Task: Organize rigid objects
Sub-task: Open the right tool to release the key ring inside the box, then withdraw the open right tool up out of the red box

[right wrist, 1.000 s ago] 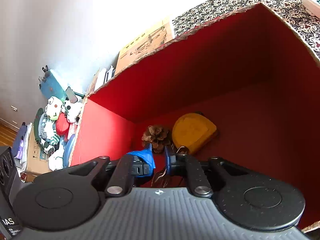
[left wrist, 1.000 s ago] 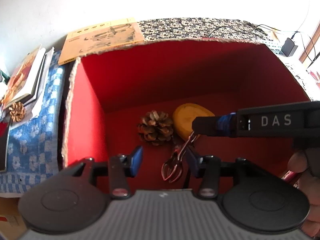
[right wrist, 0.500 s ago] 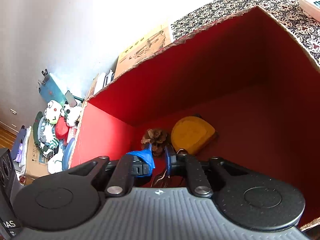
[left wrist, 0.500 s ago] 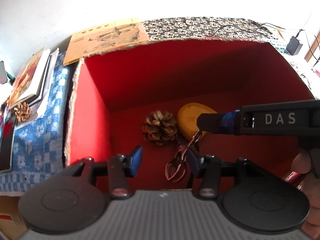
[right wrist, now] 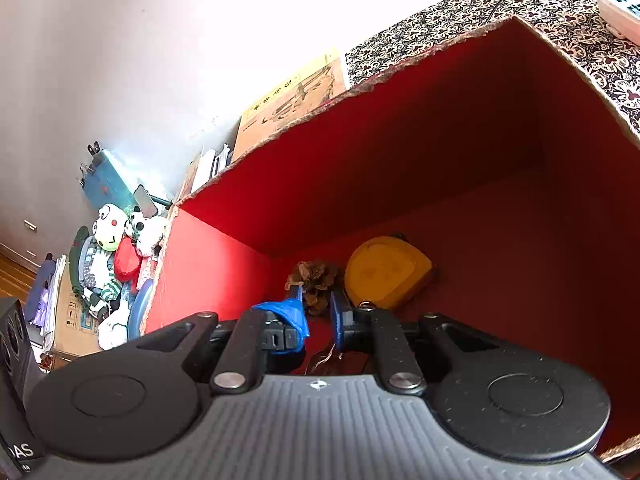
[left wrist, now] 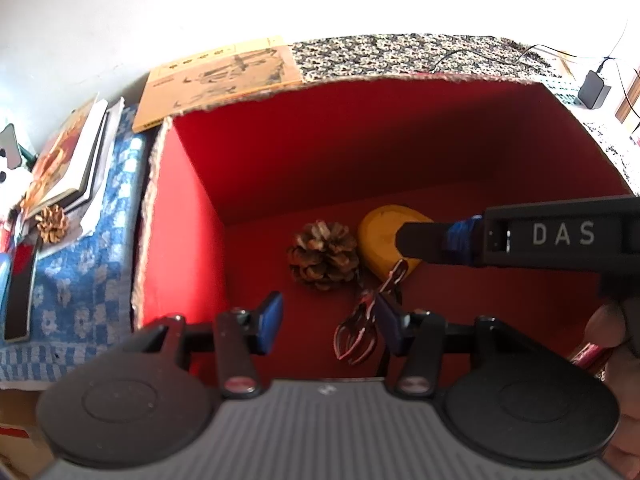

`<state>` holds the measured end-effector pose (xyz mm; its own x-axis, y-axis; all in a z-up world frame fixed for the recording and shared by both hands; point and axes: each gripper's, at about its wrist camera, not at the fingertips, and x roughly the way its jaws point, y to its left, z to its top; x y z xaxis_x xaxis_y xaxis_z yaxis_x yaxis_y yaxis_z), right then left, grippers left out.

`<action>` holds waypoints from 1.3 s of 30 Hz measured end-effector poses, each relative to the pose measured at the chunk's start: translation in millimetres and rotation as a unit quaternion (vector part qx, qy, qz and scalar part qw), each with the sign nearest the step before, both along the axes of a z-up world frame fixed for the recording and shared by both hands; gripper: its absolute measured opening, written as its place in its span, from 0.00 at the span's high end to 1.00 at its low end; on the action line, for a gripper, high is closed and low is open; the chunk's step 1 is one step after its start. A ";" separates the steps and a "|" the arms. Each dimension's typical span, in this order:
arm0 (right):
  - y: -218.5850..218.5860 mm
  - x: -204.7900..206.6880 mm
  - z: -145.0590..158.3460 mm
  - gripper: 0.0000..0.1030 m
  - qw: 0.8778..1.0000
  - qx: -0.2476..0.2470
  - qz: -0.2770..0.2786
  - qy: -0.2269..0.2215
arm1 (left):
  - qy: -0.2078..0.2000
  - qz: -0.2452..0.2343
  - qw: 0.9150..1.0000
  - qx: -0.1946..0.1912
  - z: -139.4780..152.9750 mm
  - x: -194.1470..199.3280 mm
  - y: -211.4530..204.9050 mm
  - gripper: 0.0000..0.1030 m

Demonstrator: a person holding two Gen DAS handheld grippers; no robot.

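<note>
A red open box (left wrist: 304, 148) holds a pine cone (left wrist: 323, 255), a yellow tape measure (left wrist: 380, 236) and a reddish metal claw clip (left wrist: 357, 334). My left gripper (left wrist: 326, 322) is open over the box's near edge, the clip beside its right finger. My right gripper (right wrist: 318, 312) is open above the box; its black body (left wrist: 520, 236) reaches in from the right in the left wrist view. In the right wrist view the pine cone (right wrist: 316, 280) and tape measure (right wrist: 386, 272) lie beyond its tips, and the clip (right wrist: 324, 360) is below them.
A second pine cone (left wrist: 52, 222) lies on books (left wrist: 72, 160) on a blue checked cloth (left wrist: 76, 280) left of the box. A yellow booklet (left wrist: 224, 76) and a patterned cloth (left wrist: 420, 56) with cables lie behind. Stuffed toys (right wrist: 108, 264) are piled far left.
Both grippers have risen and drawn back slightly from the box. The objects in the box have not moved.
</note>
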<state>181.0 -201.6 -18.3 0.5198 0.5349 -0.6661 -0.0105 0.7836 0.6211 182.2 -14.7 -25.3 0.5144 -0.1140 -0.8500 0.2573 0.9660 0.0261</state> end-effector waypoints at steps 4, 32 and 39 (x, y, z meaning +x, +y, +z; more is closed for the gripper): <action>0.5 -0.8 0.8 1.00 1.000 -0.003 -0.001 -0.004 | -0.001 0.002 1.000 0.007 -0.3 -0.3 -0.5 0.46; -22.6 -20.3 22.6 0.95 0.992 -0.109 -0.049 -0.039 | -0.023 0.034 0.999 0.018 10.4 -13.9 -7.5 0.39; -27.9 -27.8 25.8 0.95 0.989 -0.125 -0.055 -0.054 | -0.077 0.051 0.993 0.068 25.6 -24.8 -14.5 0.10</action>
<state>153.2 -229.4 7.6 0.6413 0.2978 -0.7072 0.0266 0.9125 0.4083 157.4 -29.2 0.3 0.6427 0.0562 -0.7641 0.1409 0.9716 0.1899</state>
